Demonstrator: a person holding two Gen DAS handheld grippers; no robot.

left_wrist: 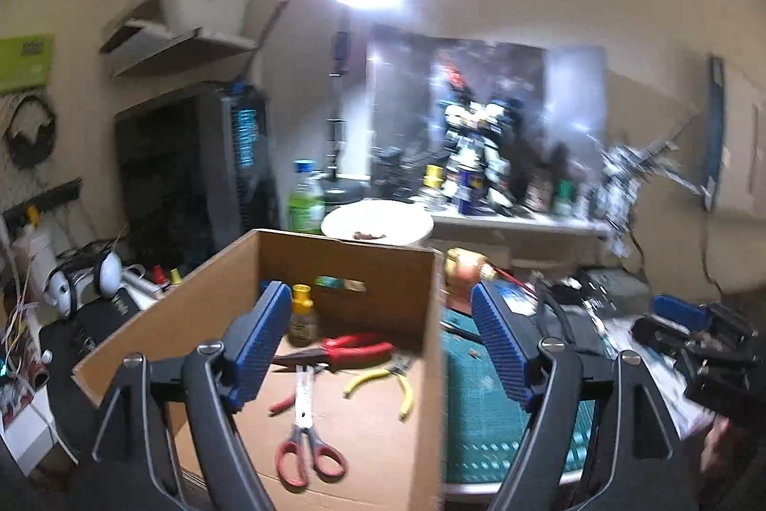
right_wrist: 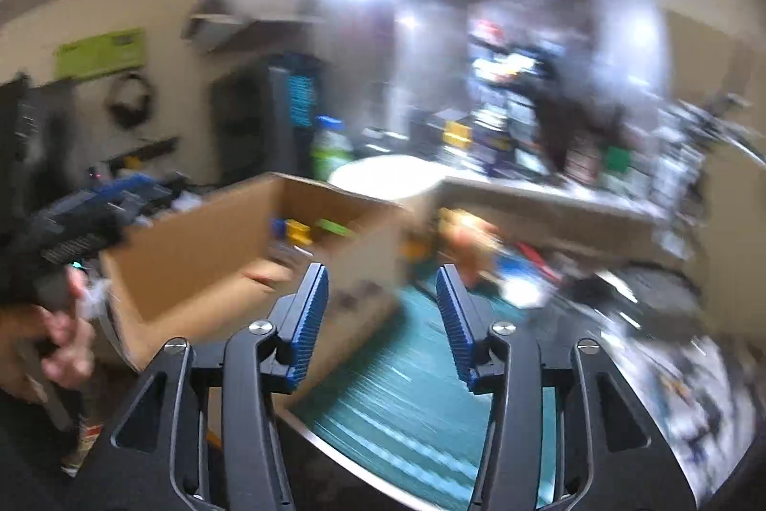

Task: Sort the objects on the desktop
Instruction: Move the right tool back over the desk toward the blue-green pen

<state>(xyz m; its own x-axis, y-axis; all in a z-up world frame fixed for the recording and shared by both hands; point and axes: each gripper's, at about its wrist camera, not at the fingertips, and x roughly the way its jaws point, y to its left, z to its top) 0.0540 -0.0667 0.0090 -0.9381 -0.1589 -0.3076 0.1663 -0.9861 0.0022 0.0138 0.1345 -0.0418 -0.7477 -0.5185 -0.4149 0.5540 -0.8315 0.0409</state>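
An open cardboard box (left_wrist: 225,271) stands on the desk. Inside lie red-handled scissors (left_wrist: 306,444), red-handled pliers (left_wrist: 354,348), yellow-handled pliers (left_wrist: 383,386) and a small yellow-capped bottle (left_wrist: 302,314). My left gripper (left_wrist: 380,295) is open and empty, above the box's right wall. My right gripper (right_wrist: 383,276) is open and empty above the green cutting mat (right_wrist: 407,391), right of the box (right_wrist: 191,252). The right wrist view is blurred. The left gripper (right_wrist: 95,204) shows at its left edge, held by a hand.
A white plate (left_wrist: 378,221) and a green-labelled bottle (left_wrist: 306,204) stand behind the box. A shelf (left_wrist: 517,223) carries cans, bottles and a model robot. Black tools and clutter (left_wrist: 694,334) lie to the right. Headphones (left_wrist: 86,281) and cables lie to the left.
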